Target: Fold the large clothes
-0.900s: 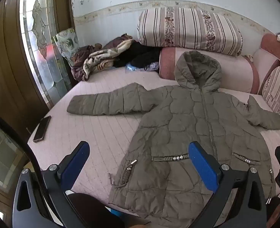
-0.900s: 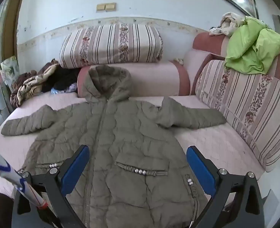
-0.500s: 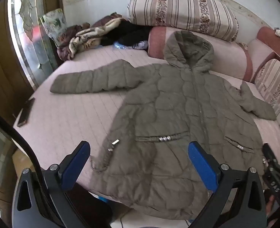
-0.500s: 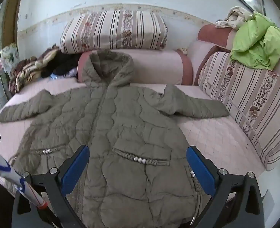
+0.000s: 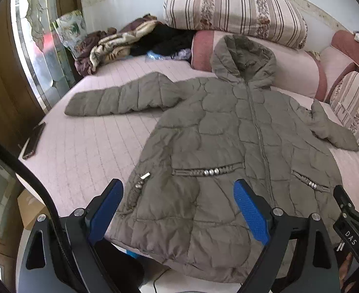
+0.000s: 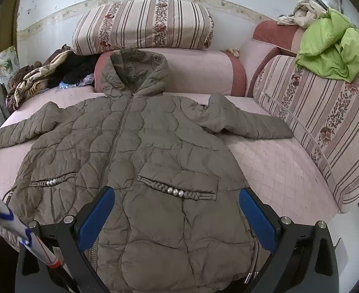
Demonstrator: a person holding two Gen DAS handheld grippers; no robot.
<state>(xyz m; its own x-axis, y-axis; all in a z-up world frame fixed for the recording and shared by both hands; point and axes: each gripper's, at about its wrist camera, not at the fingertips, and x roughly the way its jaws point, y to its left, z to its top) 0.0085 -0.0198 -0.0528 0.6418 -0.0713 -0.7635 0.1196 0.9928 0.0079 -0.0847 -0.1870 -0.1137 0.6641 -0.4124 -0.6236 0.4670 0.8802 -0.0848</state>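
Olive quilted coat point(image 5: 228, 146) lies spread front-up on the pink bed point(image 5: 86, 151), both left gripper point(image 5: 178, 210) and right gripper point(image 6: 177, 216) released wide above its hem, empty.

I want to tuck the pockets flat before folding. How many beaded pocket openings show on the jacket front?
2. One pocket lies between the open right gripper's fingers; the other pocket is left of the zipper in that view. More could hide underneath the jacket.
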